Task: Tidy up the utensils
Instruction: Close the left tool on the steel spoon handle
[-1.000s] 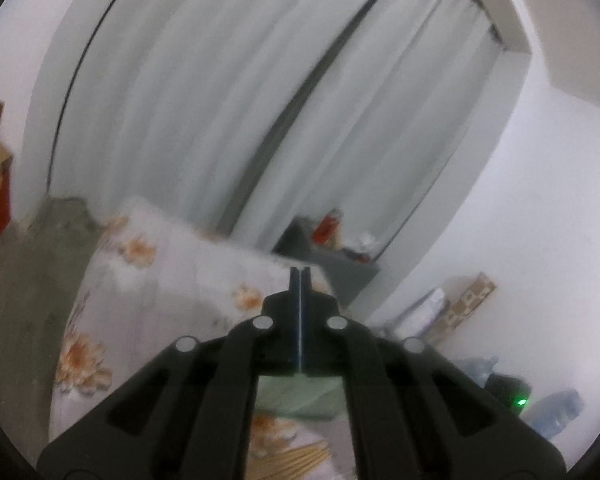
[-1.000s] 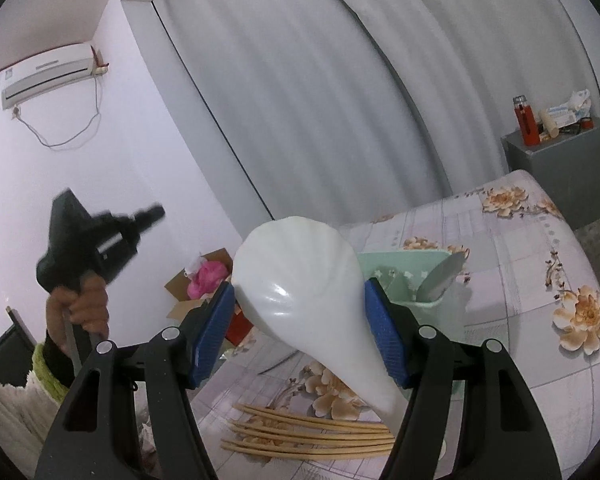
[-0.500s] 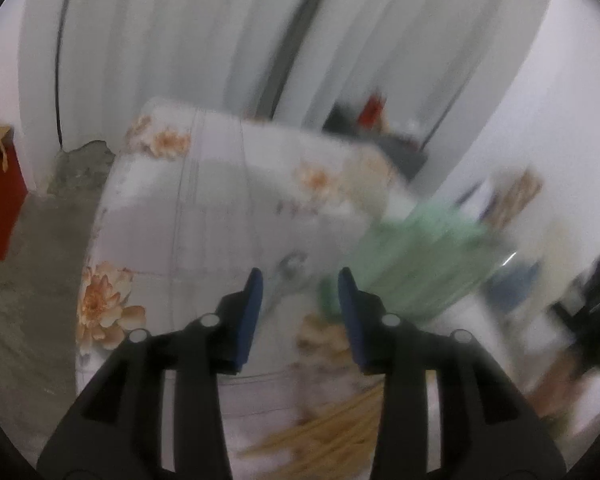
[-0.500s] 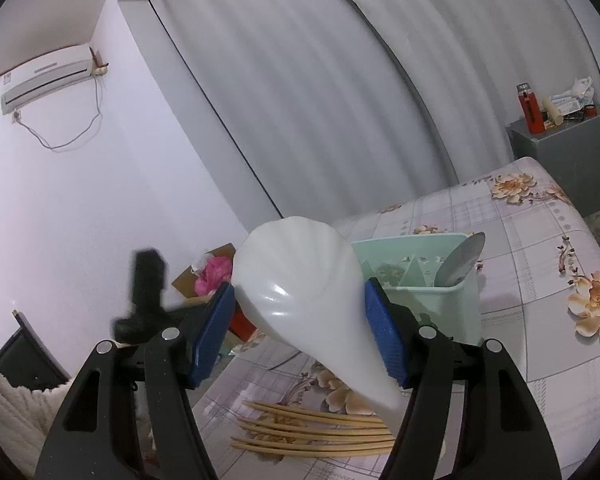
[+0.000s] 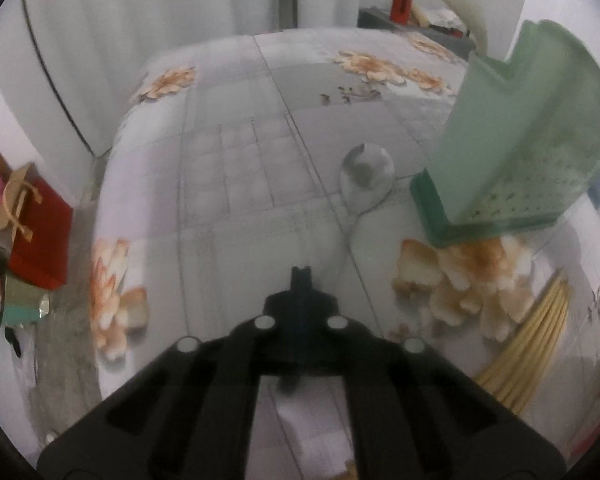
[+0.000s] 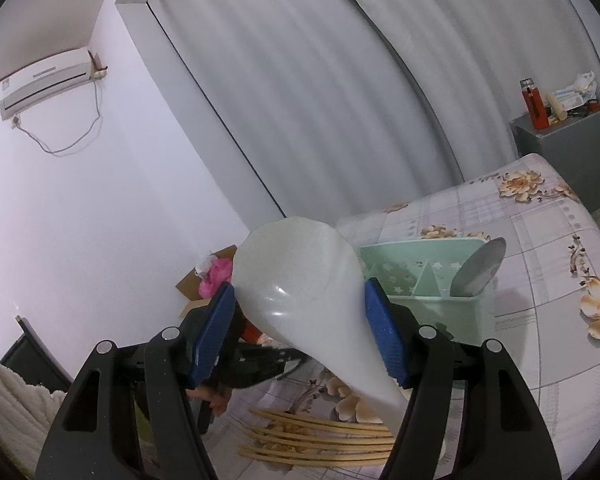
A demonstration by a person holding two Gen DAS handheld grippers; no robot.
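Just closed the left gripper (image 5: 301, 276) all the way, with nothing in it, low over the flowery cloth (image 5: 240, 160) in front of the green holder (image 5: 520, 152). Had the right gripper (image 6: 298, 288) part way open, with both blue pads (image 6: 216, 332) pressed on the big white scoop (image 6: 296, 256), up above the near side of the green holder. Saw one metal spoon (image 5: 366, 176) lying flat just beside the green holder, another spoon (image 6: 478, 268) standing in its end slot, and the chopsticks (image 6: 320, 436) on the cloth in front of it.

A flowered bench (image 5: 228, 184) is carrying a metal spoon (image 5: 365, 178), a green caddy (image 5: 512, 160) and bamboo chopsticks (image 5: 528, 344).
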